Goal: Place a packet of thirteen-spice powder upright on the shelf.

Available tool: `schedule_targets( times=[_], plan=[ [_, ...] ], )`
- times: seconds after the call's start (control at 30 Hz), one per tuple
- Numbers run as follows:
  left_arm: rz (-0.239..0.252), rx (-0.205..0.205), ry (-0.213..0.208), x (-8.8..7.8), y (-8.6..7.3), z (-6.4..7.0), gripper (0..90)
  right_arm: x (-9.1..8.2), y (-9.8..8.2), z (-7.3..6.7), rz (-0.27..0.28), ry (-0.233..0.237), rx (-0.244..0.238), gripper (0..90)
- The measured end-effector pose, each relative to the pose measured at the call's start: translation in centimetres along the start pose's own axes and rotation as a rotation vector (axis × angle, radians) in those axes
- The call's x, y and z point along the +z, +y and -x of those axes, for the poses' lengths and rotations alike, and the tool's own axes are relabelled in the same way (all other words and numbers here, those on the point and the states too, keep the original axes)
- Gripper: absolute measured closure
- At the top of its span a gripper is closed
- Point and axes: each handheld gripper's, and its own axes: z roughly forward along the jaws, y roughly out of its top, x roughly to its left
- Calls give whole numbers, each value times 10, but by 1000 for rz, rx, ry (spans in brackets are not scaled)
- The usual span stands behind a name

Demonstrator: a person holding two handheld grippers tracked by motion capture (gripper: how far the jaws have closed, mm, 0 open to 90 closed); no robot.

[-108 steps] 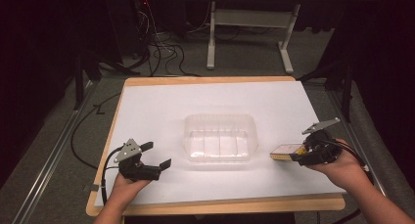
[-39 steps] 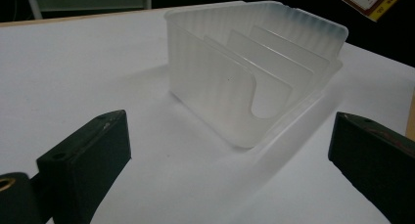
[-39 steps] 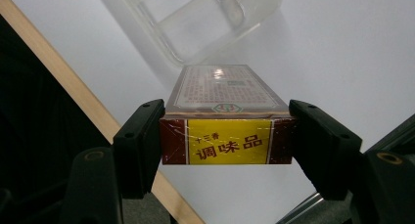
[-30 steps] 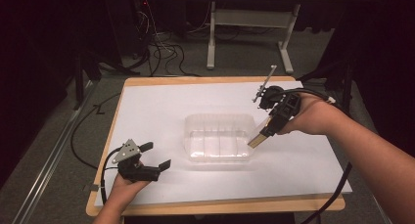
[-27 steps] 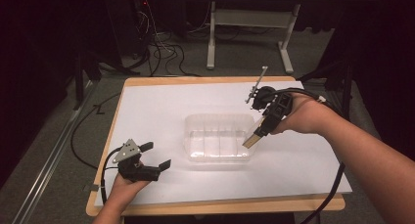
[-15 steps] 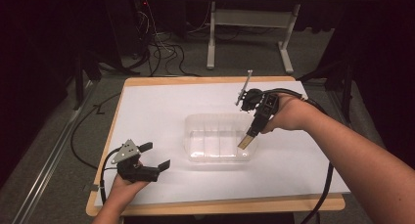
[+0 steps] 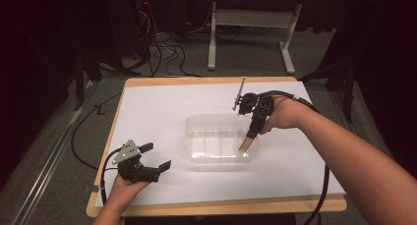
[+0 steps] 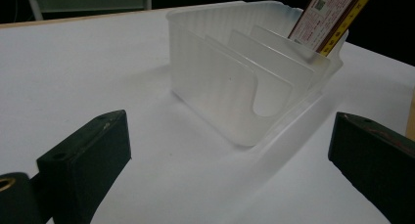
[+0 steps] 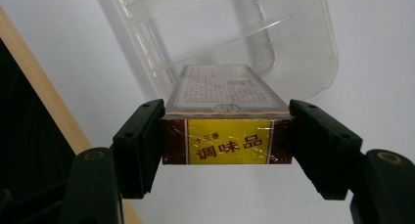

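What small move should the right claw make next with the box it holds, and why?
Probably lower it a little further, then let go. The right claw is shut on the box, which tilts with its lower end already inside the end slot of the clear tray; whether it has reached the bottom is unclear.

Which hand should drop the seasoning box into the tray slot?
Right. The right gripper already clamps the seasoning box over the clear tray; the left gripper sits open, apart.
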Motion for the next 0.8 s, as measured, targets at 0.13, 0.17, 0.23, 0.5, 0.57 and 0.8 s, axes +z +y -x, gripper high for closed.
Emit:
schedule_targets(
  times=[0.13,0.17,0.23,0.5,0.57,0.8],
  plan=[
    [2,0,0,0,0,0,29,7,2,-1,-4,10,-20,330],
    [1,0,0,0,0,0,29,8,3,-1,-7,11,-30,330],
    [2,0,1,0,0,0,28,11,4,0,-2,12,-28,330],
    [0,2,0,-1,0,-1,29,22,8,2,-33,8,-42,330],
    [3,1,2,-1,0,-1,29,24,9,2,-25,9,-43,330],
    [8,2,3,-2,1,-1,29,30,9,0,-36,11,-50,330]
  ],
)
